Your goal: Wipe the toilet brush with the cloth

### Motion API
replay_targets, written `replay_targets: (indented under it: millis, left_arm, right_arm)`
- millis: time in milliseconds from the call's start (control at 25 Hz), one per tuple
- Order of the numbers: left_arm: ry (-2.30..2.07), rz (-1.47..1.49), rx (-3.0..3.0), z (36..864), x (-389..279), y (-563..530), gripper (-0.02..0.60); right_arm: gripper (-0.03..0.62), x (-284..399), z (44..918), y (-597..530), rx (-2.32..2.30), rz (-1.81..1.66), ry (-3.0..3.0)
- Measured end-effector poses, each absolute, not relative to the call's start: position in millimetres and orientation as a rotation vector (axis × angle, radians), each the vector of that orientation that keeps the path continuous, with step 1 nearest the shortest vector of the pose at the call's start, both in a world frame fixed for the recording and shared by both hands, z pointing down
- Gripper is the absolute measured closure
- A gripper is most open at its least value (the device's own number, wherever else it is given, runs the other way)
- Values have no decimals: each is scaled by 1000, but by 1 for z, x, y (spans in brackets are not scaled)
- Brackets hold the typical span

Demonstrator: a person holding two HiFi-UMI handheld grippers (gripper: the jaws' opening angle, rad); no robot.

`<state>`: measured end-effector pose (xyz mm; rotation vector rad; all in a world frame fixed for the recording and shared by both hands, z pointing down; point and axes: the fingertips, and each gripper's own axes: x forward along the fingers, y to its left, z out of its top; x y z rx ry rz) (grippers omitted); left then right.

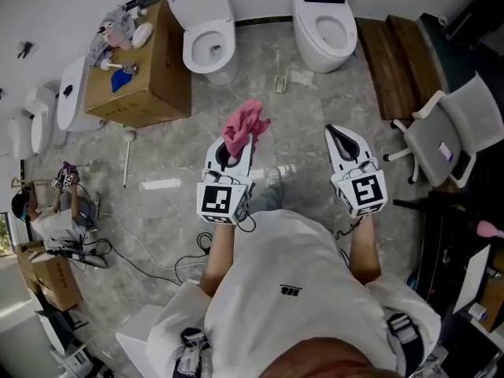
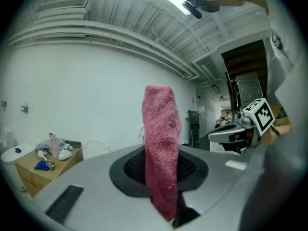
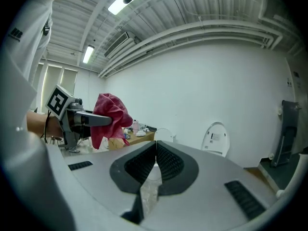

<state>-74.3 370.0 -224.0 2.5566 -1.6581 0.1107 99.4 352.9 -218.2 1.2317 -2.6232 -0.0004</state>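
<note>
**Clerk:** Item one, nearest the wearer?

**Checker:** Left gripper (image 1: 231, 156), held out in front of the person's white shirt (image 1: 276, 290). Jaws closed on a pink cloth (image 1: 246, 124). The left gripper view shows the cloth (image 2: 161, 129) pinched between the pads, rising upright above the tips.

**Clerk:** Item two?

**Checker:** Right gripper (image 1: 339, 135), alongside the left, apart from it, both pointing toward the far wall. Jaws together in its own view (image 3: 155, 150), pads meeting edge to edge, nothing between them. That view also shows the cloth (image 3: 108, 112) bunched and drooping over the other gripper's nose.

**Clerk:** Surface underneath?

**Checker:** Grey marble floor (image 1: 315, 116), with cables (image 1: 150, 266) trailing across it to the left of the person.

**Clerk:** The task's thing?

**Checker:** Toilet brush (image 1: 126, 160), white. It lies flat on the floor, left of the left gripper and well apart from both grippers. Its head end is just beside the front of a cardboard box (image 1: 157, 85). Neither gripper touches it.

**Clerk:** Box contents?

**Checker:** Loose small items lie on top; too small to list singly.

**Clerk:** Farthest items?

**Checker:** A white toilet (image 1: 209, 34) stands to the right of the box. A second toilet (image 1: 324, 18) stands further right, against the wall. An office chair (image 1: 453, 132) stands at the right edge.
</note>
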Motion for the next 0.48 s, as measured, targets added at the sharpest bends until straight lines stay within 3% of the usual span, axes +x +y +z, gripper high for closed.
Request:
replay_targets:
  millis: [480]
  left_arm:
    - [-1556,118,2637,-219,-89,249,497]
  right_arm:
    - [597,67,-209,238,1266,27,-2602]
